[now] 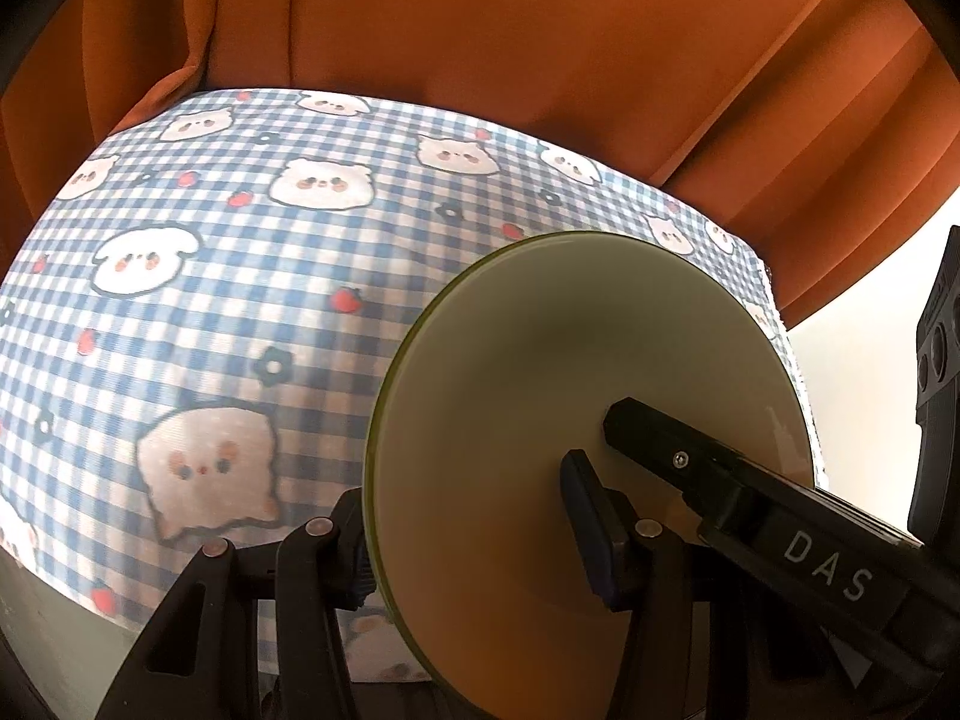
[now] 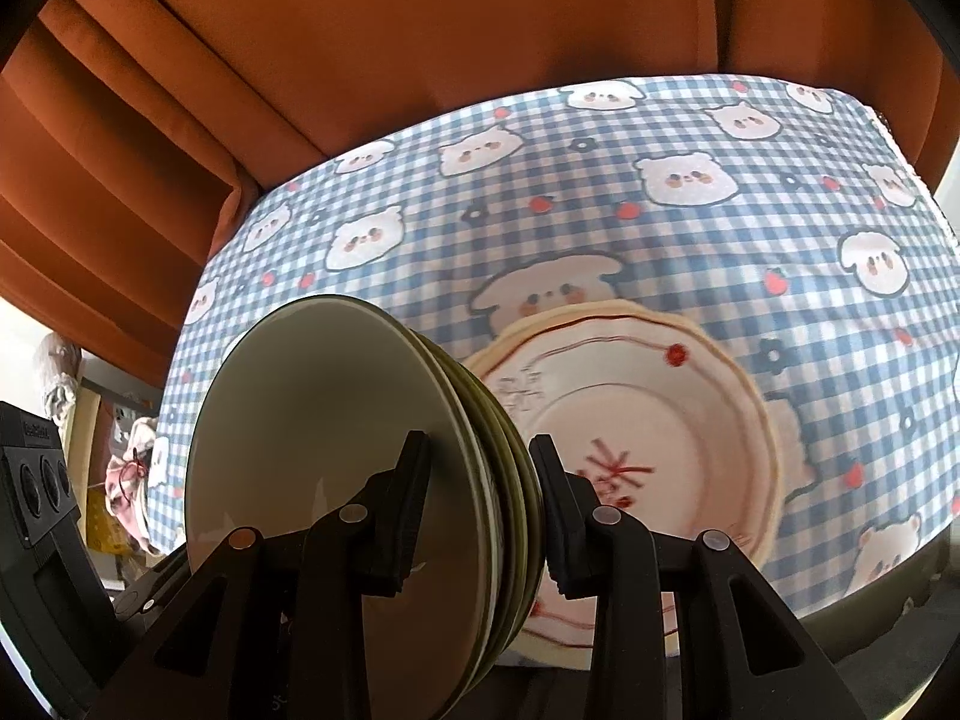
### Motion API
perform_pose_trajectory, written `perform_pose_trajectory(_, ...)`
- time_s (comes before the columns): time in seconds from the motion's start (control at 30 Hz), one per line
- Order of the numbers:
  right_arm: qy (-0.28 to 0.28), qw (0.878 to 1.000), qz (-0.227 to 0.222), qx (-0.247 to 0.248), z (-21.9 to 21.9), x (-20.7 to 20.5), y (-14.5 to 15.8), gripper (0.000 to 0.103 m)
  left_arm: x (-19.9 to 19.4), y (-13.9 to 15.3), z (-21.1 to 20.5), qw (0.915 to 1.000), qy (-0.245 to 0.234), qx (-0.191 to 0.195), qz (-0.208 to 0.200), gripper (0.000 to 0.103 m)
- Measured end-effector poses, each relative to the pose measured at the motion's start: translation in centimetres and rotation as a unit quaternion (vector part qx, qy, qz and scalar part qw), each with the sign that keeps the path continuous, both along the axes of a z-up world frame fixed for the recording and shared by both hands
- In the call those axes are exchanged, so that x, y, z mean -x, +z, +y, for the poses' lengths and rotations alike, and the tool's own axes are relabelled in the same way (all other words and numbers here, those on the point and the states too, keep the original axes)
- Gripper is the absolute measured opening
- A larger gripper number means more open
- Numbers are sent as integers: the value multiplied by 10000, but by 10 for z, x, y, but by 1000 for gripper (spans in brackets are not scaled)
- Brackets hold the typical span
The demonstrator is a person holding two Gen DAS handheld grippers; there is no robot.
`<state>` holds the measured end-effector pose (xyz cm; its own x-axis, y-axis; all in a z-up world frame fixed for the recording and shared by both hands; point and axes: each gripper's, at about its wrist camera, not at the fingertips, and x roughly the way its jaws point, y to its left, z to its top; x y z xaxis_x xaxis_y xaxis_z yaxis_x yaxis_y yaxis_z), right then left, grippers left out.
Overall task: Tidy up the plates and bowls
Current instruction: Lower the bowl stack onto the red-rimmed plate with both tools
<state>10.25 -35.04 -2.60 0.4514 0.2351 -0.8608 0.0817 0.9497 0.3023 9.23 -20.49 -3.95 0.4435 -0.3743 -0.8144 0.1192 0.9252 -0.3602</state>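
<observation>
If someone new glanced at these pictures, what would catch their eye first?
Probably the stack of green plates held on edge, with the right gripper and the left gripper both clamped on it. Behind it on the blue checked tablecloth lies a cream plate with red markings.

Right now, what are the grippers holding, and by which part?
Both clamp one stack of green plates, held on edge. Right gripper pinches the stack across its faces near the lower rim; left gripper does likewise. Other gripper's finger presses the top face.
</observation>
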Motion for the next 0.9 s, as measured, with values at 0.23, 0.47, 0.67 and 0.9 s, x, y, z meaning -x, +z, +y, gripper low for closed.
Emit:
perform_pose_trajectory(0.23, 13, 9999, 10, 144, -30, 0, -5, 37, -1, -8, -30, 10000, 26, 76, 35, 52)
perform_pose_trajectory(0.47, 123, 9996, 129, 202, -50, -6, -15, 39, -4, -20, -50, 9996, 133, 153, 175, 51)
perform_pose_trajectory(0.67, 139, 9992, 305, 218, -64, -10, -25, 39, -7, -32, -63, 9991, 144, 148, 372, 52)
perform_pose_trajectory(0.9, 136, 9988, 447, 150, -72, -16, -37, 39, -14, -39, -67, 9989, 162, 64, 435, 52)
